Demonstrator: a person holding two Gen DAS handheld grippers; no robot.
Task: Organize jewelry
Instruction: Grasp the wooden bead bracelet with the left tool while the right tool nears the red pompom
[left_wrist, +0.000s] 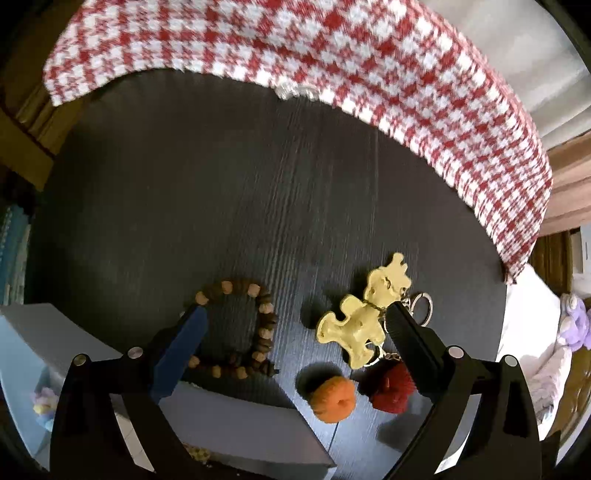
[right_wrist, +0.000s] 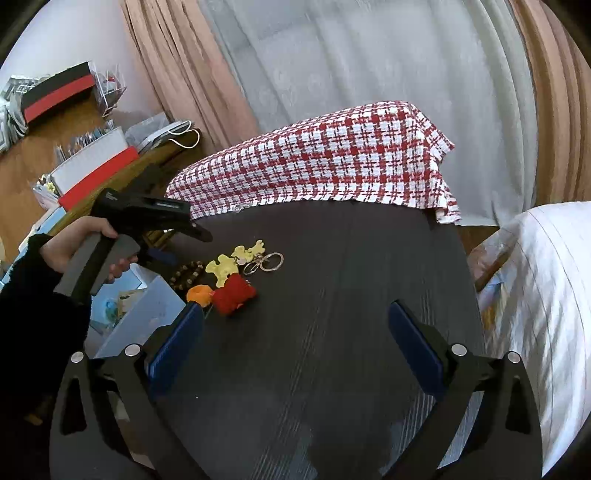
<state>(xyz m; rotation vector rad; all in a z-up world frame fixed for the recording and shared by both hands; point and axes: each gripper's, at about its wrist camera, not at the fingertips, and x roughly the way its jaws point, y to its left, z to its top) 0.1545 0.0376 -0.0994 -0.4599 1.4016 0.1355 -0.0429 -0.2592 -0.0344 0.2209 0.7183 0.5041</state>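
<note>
A brown beaded bracelet (left_wrist: 243, 328) lies on the dark table (left_wrist: 258, 203), next to a yellow bear keychain (left_wrist: 364, 315) with a metal ring (left_wrist: 421, 304), an orange pompom (left_wrist: 334, 398) and a red pompom (left_wrist: 391, 391). My left gripper (left_wrist: 295, 314) is open above them, one finger by the bracelet, the other by the keychain. A pale blue box (left_wrist: 236, 424) sits just below. In the right wrist view my right gripper (right_wrist: 295, 314) is open and empty over bare table, with the bracelet (right_wrist: 188, 273), keychain (right_wrist: 236, 262), red pompom (right_wrist: 232, 293) and box (right_wrist: 147, 306) ahead left.
A red and white checked cloth (left_wrist: 369, 66) covers the table's far part; something small and silvery (left_wrist: 295, 90) lies at its edge. A cluttered wooden desk (right_wrist: 74, 140) stands at left, curtains (right_wrist: 332, 55) behind, white bedding (right_wrist: 535, 295) at right.
</note>
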